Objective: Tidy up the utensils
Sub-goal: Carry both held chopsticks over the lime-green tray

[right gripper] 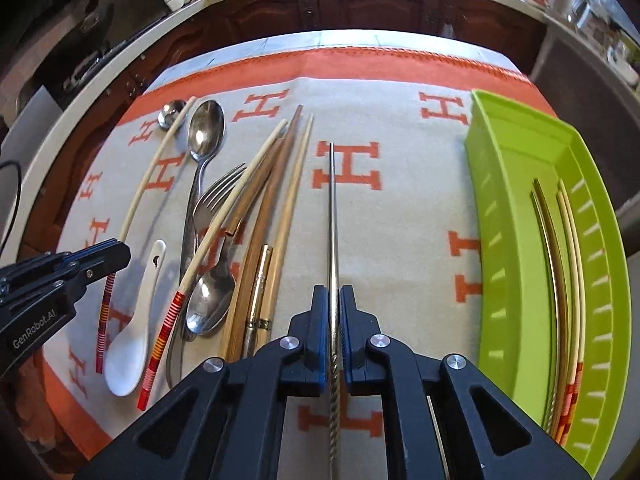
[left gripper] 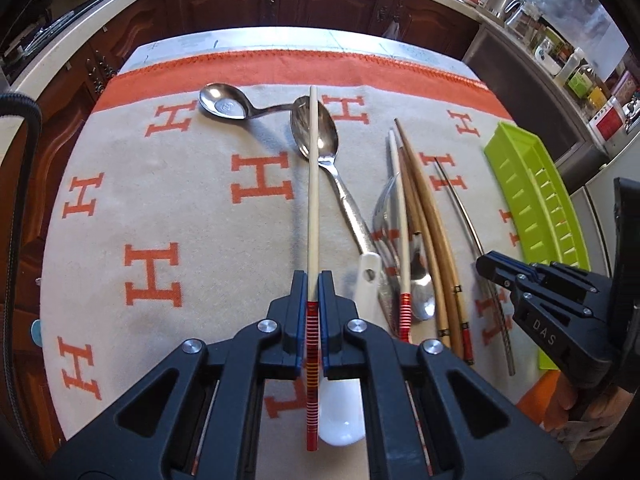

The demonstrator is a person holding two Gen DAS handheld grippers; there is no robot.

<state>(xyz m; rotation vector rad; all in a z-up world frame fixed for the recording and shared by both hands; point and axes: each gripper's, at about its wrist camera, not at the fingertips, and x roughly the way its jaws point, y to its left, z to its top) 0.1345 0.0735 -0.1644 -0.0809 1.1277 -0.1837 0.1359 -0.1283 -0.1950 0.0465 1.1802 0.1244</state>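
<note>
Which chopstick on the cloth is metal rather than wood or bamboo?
The thin silver chopstick clamped in the right tool; it has a twisted grip end, unlike the wooden ones.

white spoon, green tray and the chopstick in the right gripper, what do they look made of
White spoon: likely glazed ceramic, with a glossy, thick rounded bowl. Green tray: moulded plastic, uniform lime colour with slotted walls. Chopstick clamped in the right gripper: metal, probably steel, thin and mirror-bright with a twisted grip end.

Beige cloth [left gripper: 192, 200] w/ orange H's, lime-green tray [right gripper: 516, 216], red-striped chopstick [left gripper: 313, 216].
</note>
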